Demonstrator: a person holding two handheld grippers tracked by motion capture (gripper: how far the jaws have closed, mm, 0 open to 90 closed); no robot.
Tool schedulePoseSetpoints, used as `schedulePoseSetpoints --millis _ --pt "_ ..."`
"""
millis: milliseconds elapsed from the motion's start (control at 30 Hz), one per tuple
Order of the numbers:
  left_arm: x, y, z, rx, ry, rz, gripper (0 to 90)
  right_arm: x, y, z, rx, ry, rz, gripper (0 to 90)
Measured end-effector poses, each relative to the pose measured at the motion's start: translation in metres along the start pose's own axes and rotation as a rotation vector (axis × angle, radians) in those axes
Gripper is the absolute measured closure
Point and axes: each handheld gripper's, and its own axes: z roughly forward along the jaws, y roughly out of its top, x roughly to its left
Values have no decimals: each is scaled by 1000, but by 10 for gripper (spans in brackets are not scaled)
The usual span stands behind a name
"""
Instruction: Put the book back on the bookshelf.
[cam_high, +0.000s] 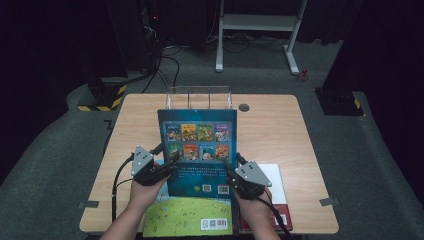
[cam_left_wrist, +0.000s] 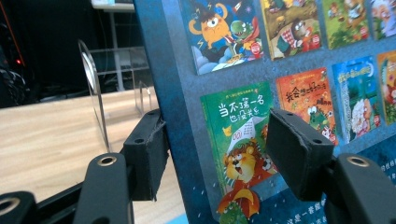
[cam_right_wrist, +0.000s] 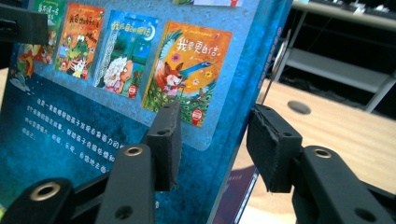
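Note:
A blue picture book (cam_high: 200, 145) stands raised and tilted over the middle of the wooden table (cam_high: 280, 130), back cover toward me. My left gripper (cam_high: 167, 160) sits at the book's left edge. In the left gripper view the book (cam_left_wrist: 233, 60) runs between the jaws of the left gripper (cam_left_wrist: 217, 154), one pad behind the edge and one on the cover. My right gripper (cam_high: 232, 162) straddles the book's right edge. In the right gripper view the right gripper (cam_right_wrist: 212, 144) has one pad over the cover (cam_right_wrist: 93, 140), and a thin gap shows at the other pad.
A clear acrylic rack (cam_high: 199, 96) stands at the table's far edge, just beyond the book. A green book (cam_high: 187, 217) lies flat at the near edge, with a white and red book (cam_high: 277, 200) to its right. A round cable hole (cam_high: 244, 107) sits near the rack.

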Motion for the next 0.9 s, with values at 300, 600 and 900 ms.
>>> schedulePoseSetpoints --millis 300,600,900 --pt "-1 -2 -6 -48 10 33 410 -1 -2 -2 -53 13 -7 586" --pt "-5 -8 -18 -39 4 30 427 1 -14 -7 -53 46 33 585" --pt "-8 -6 -17 -85 24 64 428 0 -10 -8 -80 25 -3 611"
